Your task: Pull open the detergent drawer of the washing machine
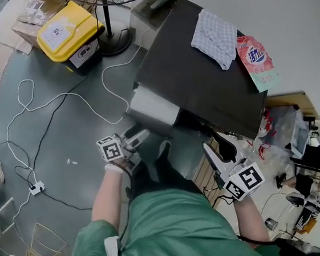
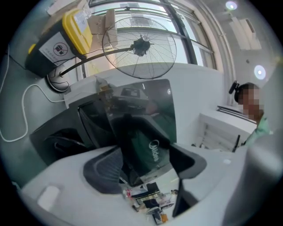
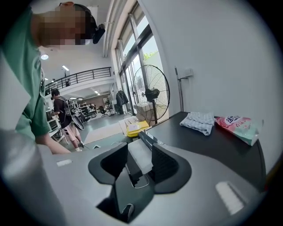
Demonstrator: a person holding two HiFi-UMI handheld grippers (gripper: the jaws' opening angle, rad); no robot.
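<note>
The detergent drawer sticks out of the washing machine's front, at its left corner. My left tool is spread wide just beside it, gripping nothing. My right tool is also spread, near the front's right end.

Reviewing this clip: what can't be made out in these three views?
- Compartments of the drawer: too small in head view, motion-blurred in left gripper view.
- Print on the detergent bag: too small in head view.
- Front of the washing machine: hidden under its own top in head view.
</note>
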